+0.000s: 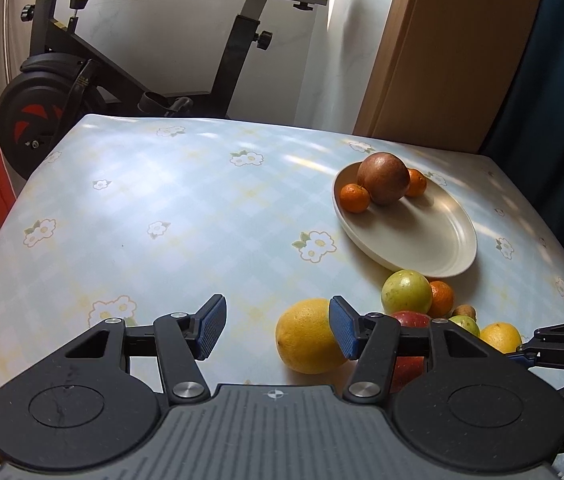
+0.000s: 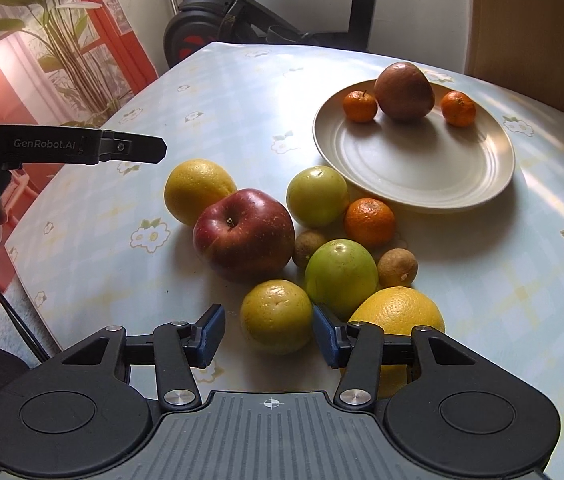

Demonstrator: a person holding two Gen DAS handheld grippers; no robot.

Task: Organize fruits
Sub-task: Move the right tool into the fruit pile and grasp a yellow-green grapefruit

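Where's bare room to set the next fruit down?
The near half of the plate, in front of the brown fruit and two tangerines. Also open tablecloth left of the plate. Crowded around the red apple.

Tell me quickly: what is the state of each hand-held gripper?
Left hand-held gripper: open, holding nothing.
Right hand-held gripper: open around a yellow fruit, not gripping yet.

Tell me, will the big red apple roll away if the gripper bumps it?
Probably not far. The red apple is round, so it could roll, but the yellow citrus and green fruit crowd against it. Its skin looks shiny, so the pads might slip.
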